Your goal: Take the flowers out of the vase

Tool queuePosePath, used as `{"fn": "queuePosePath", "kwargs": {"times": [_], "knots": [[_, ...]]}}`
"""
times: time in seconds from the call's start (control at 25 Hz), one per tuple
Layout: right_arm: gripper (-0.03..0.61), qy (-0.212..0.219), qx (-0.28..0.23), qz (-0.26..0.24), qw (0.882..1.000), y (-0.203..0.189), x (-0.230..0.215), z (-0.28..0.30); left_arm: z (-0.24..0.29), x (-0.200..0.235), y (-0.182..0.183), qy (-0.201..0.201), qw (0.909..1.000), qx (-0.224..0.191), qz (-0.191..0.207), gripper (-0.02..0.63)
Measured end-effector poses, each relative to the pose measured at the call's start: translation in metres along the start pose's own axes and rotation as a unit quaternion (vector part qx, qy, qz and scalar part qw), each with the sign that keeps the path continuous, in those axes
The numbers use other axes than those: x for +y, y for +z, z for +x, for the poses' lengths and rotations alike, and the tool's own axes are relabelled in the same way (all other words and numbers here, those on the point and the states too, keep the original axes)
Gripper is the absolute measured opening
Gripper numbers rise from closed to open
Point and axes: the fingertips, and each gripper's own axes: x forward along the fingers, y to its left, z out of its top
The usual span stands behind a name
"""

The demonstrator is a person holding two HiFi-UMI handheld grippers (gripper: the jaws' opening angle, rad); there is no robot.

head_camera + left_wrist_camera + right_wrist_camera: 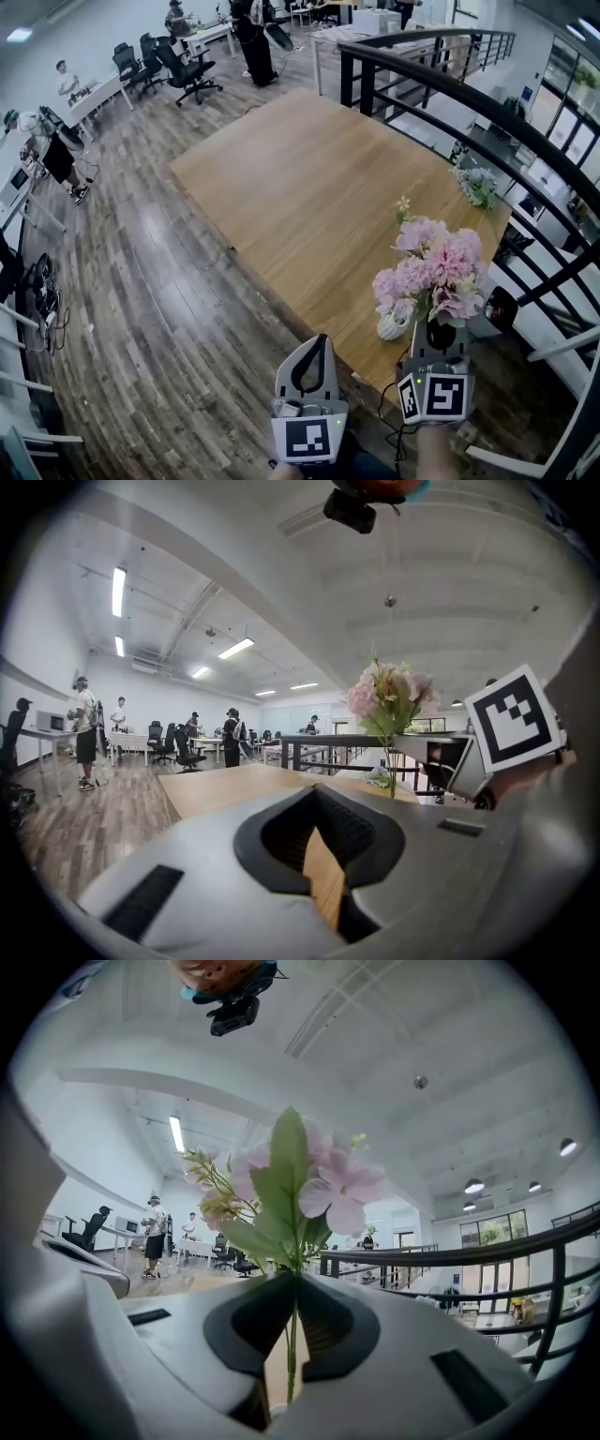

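Jaws of the right gripper (292, 1283) stand nearly together and pinch the thin green stem (292, 1349) of the flowers (300, 1185) between the dark pads; the pink blooms and broad leaves rise just above the jaws and fill the middle of the right gripper view. In the head view the flowers (433, 267) are a full pink bunch directly ahead of this gripper (439, 336), over the near right corner of the table (300, 178); the white vase (391, 326) stands on the table just beside the gripper, on its left side, and partly under the lowest blooms (whether the stem ends are clear of its mouth, I cannot tell). In the left gripper view the bunch (389, 696) shows to the right, with stems hanging down below the right gripper's jaws.

The left gripper (319, 339) is held to the left of the vase, near the table edge, apart from both vase and flowers; its jaws meet at the tips and hold nothing; only a slice of the tabletop shows through the slit between them.

Farther out, a second small bunch of pale flowers (478, 185) lies near the far right edge of the table; a black railing (441, 80) curves along that side; the grey wooden floor (141, 281) spreads to the left, with office chairs (183, 66) and several persons (255, 37) at desks in the background.
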Motion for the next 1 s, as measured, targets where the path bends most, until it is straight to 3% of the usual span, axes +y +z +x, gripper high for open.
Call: {"fn": "queuePosePath", "kwargs": {"times": [0.6, 1.0], "knots": [[0.037, -0.035, -0.041, -0.001, 0.999, 0.031, -0.013, -0.002, 0.026, -0.001, 0.021, -0.028, 0.9988, -0.039, 0.003, 0.037], [0.037, -0.091, -0.011, 0.007, 0.996, 0.006, -0.049, -0.031, 0.034, -0.025, 0.019, -0.061, 0.9974, -0.036, 0.009, 0.037]]}}
